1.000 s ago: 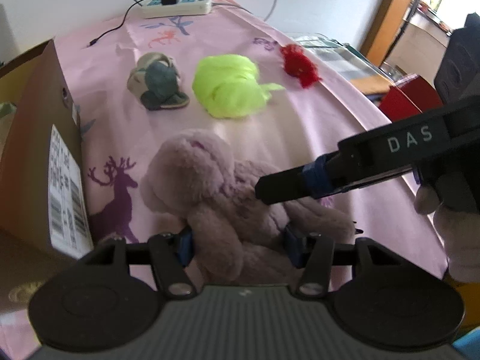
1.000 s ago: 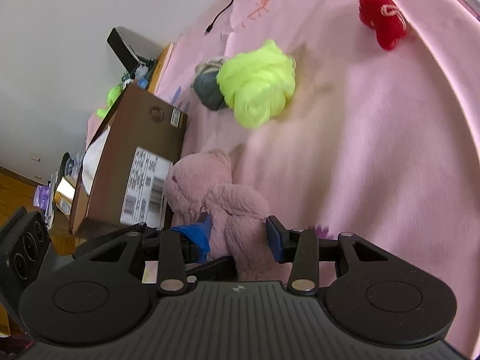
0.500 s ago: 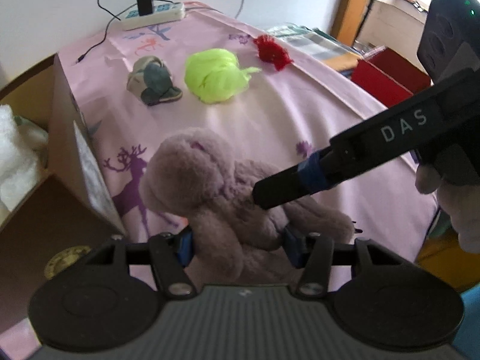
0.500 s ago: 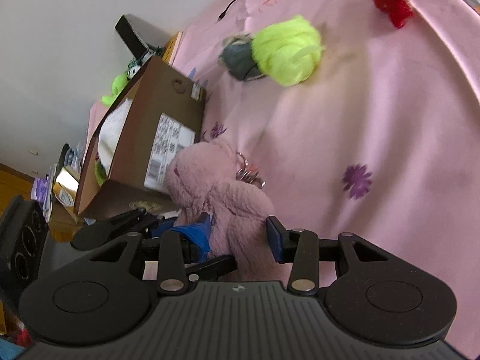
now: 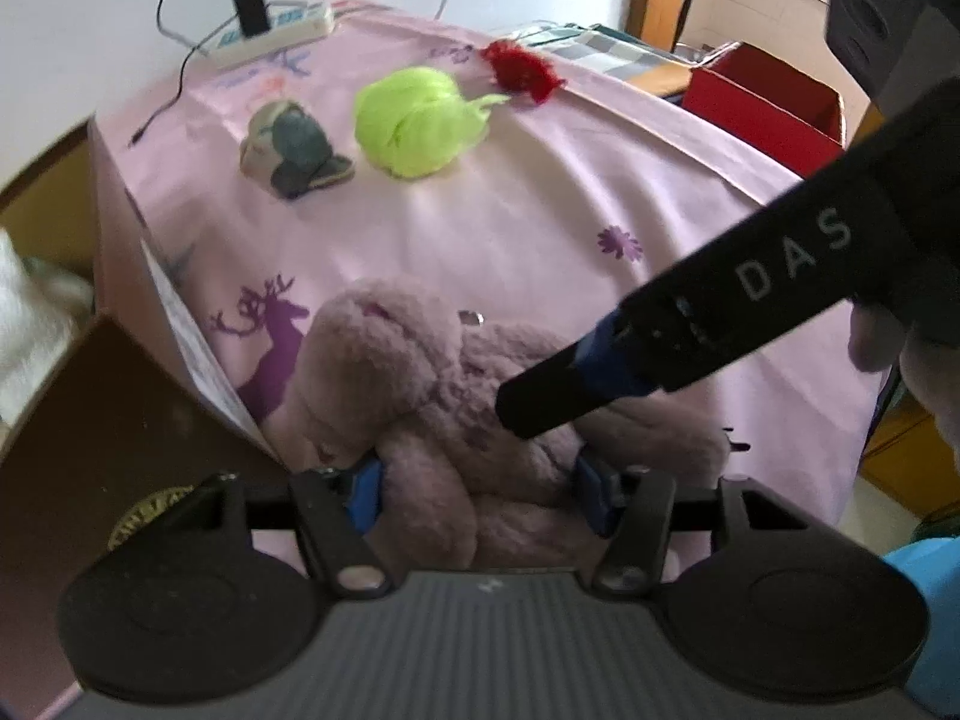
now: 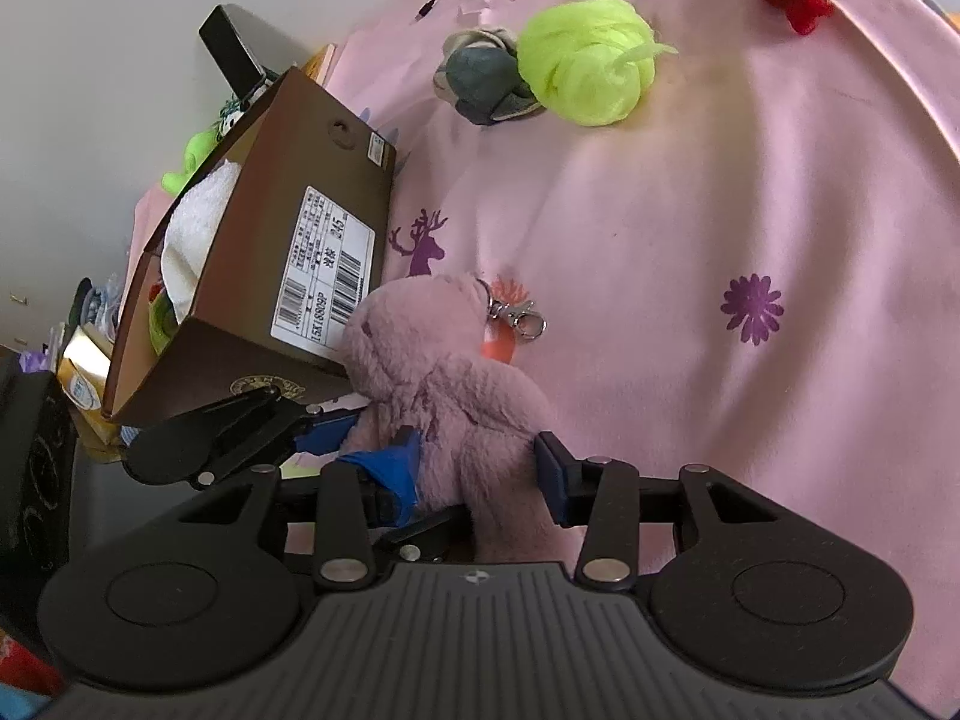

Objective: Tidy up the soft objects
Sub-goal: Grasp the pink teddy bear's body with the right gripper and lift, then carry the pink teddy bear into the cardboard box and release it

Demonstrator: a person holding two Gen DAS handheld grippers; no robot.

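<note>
Left wrist view: the left gripper is pinched on a pink plush toy, its jaws having just opened a little, with the toy squeezed between the blue pads. The right gripper's finger is laid across the toy from the right. A green yarn ball, a grey sock bundle and a red plush are seen on the pink cloth beyond. Right wrist view: the right gripper is clamped on the same toy, its jaws having just widened slightly. The toy is pressed against the cardboard box at the bed's edge, beside the left gripper; a metal clasp is seen on its head.
</note>
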